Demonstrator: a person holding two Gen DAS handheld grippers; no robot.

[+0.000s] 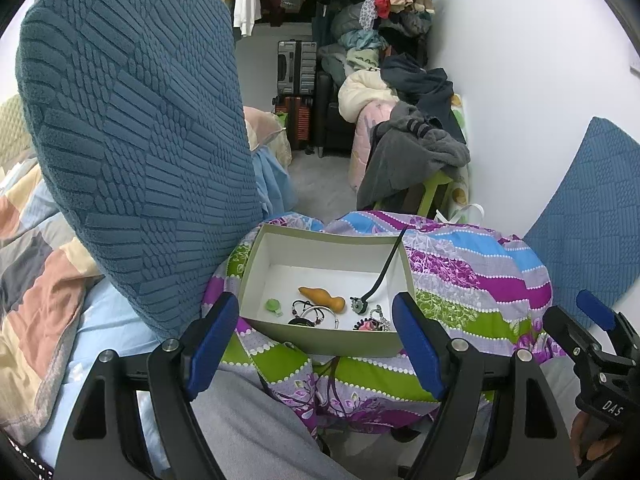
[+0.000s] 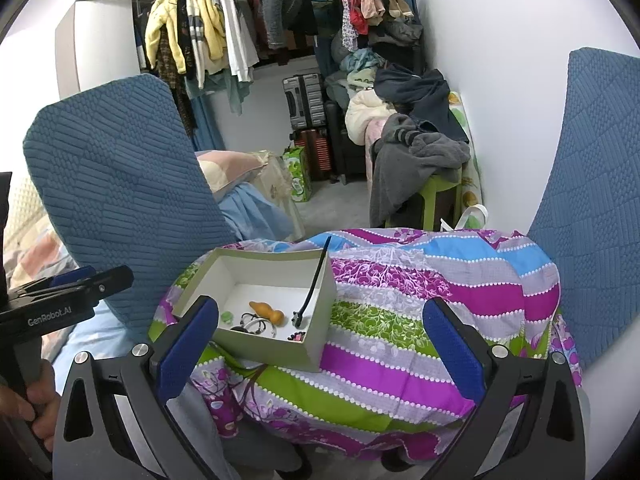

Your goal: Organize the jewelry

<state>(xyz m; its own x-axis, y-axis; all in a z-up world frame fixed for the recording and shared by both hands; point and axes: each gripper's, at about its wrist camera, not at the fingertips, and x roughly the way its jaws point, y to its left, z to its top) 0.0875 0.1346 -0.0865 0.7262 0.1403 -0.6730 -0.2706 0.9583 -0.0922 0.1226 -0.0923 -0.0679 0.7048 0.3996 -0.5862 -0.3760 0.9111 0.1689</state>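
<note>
An open pale green box (image 1: pixel 320 340) with a white inside sits on a colourful striped quilt (image 1: pixel 472 280). Inside lie an orange gourd-shaped piece (image 1: pixel 322 297), a small green pendant (image 1: pixel 273 305), dark cord bracelets with a silver bangle (image 1: pixel 316 314), a beaded pink piece (image 1: pixel 370 324) and a black strap (image 1: pixel 386 266) leaning over the right wall. My left gripper (image 1: pixel 316 352) is open and empty just in front of the box. My right gripper (image 2: pixel 320 356) is open and empty, in front of the box (image 2: pixel 272 350) and over the quilt (image 2: pixel 420 300).
A blue textured chair back (image 1: pixel 132 152) rises at the left, another (image 2: pixel 592 200) at the right. Beyond stand suitcases (image 1: pixel 296 68), a green stool draped with grey clothes (image 1: pixel 416 156) and hanging clothes (image 2: pixel 200 28). A patchwork bedspread (image 1: pixel 36 280) lies at far left.
</note>
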